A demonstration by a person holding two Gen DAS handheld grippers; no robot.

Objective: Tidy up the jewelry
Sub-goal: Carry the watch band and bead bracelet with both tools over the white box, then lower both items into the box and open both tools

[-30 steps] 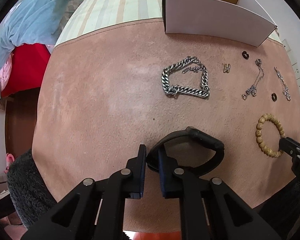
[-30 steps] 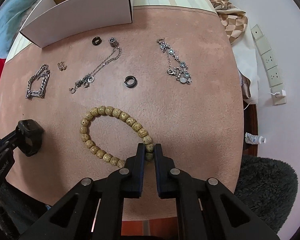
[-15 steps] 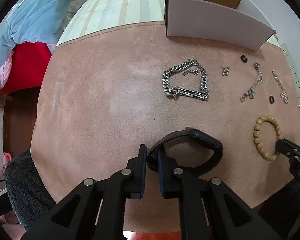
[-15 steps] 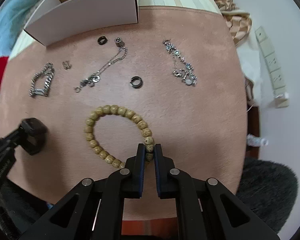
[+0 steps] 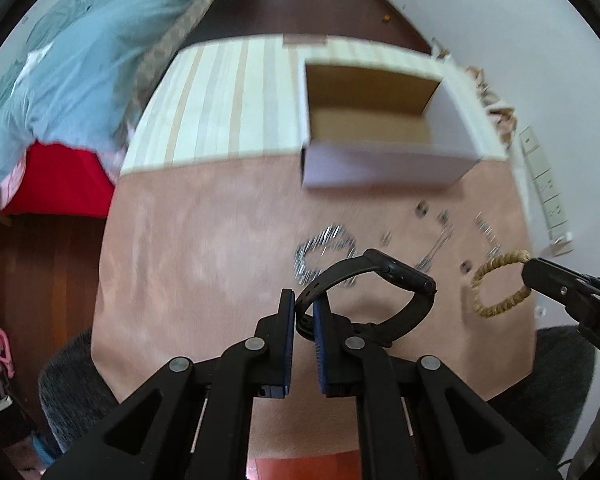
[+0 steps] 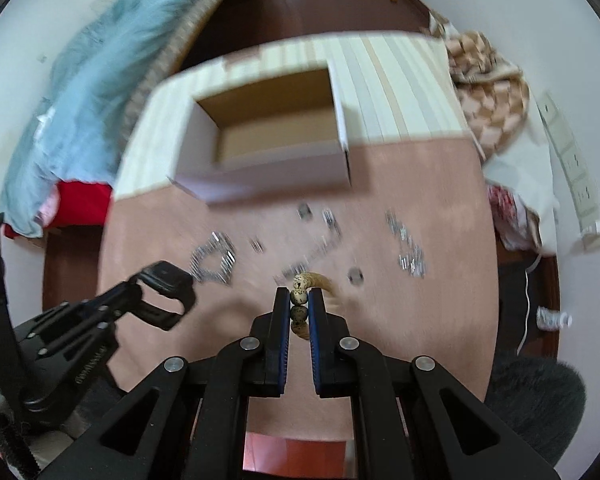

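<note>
My left gripper (image 5: 303, 307) is shut on the strap of a black smartwatch (image 5: 396, 276) and holds it above the pink mat (image 5: 204, 264). My right gripper (image 6: 299, 300) is shut on a wooden bead bracelet (image 6: 300, 295), lifted off the mat; it also shows hanging in the left wrist view (image 5: 500, 284). A silver chain bracelet (image 6: 214, 258), thin chains (image 6: 408, 250) and small rings (image 6: 355, 276) lie blurred on the mat. The open white cardboard box (image 5: 380, 132) stands beyond them.
A striped cloth (image 5: 220, 104) lies under the box. A blue blanket (image 5: 60, 80) and red fabric (image 5: 56, 184) are at the left. A checked cloth (image 6: 488, 92) and wall sockets (image 5: 544, 184) are at the right. Grey furry seats (image 6: 536, 408) flank the near edge.
Both grippers have risen from the mat with the watch and the bead bracelet. The views now look down into the open box, and the scene is motion-blurred.
</note>
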